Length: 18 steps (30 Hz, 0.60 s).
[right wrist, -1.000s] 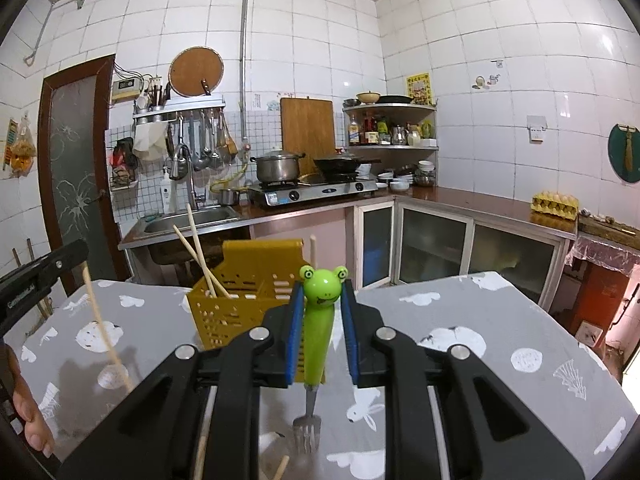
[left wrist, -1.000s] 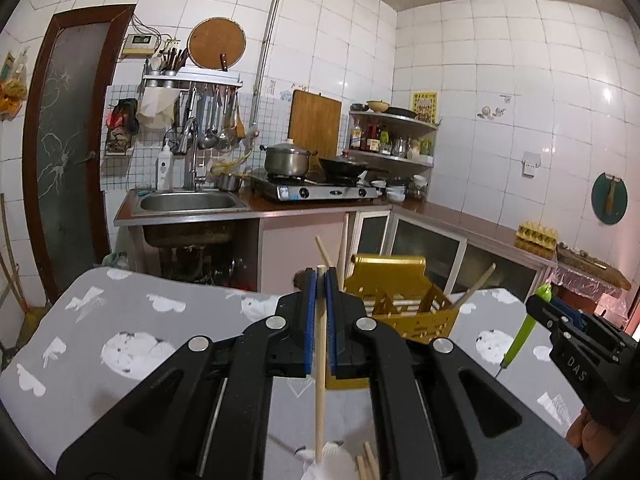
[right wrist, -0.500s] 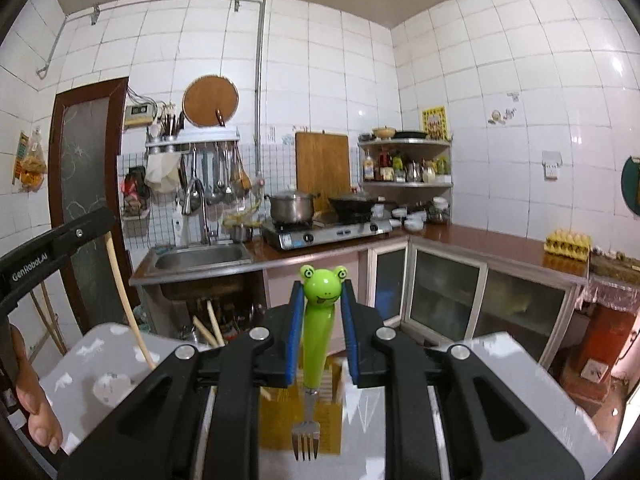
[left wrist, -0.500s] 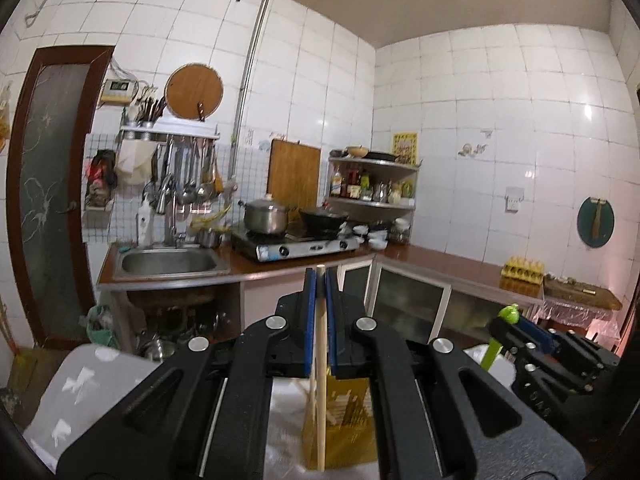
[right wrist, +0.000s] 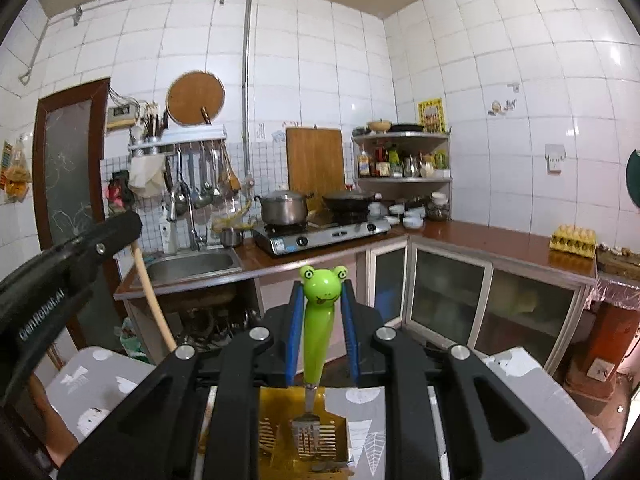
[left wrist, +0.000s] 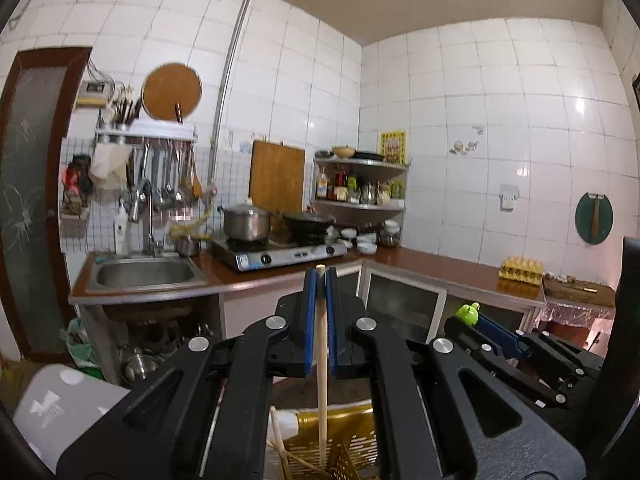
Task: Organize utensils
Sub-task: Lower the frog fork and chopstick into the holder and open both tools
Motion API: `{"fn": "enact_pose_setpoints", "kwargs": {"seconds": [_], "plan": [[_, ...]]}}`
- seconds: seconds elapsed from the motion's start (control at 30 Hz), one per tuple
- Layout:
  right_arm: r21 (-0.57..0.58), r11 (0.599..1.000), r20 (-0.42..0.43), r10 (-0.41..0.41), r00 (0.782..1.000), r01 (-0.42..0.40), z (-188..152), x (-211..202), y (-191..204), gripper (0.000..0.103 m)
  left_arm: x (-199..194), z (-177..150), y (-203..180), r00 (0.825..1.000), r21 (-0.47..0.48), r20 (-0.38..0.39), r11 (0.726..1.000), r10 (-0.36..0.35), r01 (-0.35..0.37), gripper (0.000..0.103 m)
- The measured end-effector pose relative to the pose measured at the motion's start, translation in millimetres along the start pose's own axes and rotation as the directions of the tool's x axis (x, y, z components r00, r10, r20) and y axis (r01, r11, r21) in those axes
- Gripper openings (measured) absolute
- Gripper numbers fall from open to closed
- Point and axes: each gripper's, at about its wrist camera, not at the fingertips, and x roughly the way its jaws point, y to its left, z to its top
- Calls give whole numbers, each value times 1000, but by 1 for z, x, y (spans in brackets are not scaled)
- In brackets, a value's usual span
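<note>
Chopstick [left wrist: 322, 344] and frog-handled fork [right wrist: 318, 324], each clamped between closed fingers, have risen above the yellow utensil basket [right wrist: 276, 424], ready to drop in.

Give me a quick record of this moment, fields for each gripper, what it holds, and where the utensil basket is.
left gripper: shut on wooden chopstick, upright
right gripper: shut on frog fork, tines down
yellow basket: below both grippers, on the grey tablecloth
in basket: other chopsticks
</note>
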Motion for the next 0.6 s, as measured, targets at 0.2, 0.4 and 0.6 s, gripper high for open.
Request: {"fn": "enact_pose_setpoints", "kwargs": {"seconds": [0.2, 0.4, 0.6], "plan": [[7, 1000, -93, -14, 996, 15, -33, 35, -12, 19, 34, -53, 16, 994, 14, -106, 1000, 20, -19, 4], [-22, 1000, -175, -24, 984, 21, -63, 55, -12, 19, 41, -88, 26, 988, 39, -147, 998, 54, -49, 4], [-23, 999, -254, -35, 967, 30, -81, 65, -16, 19, 30, -86, 26, 985, 55, -165, 998, 44, -35, 10]]}}
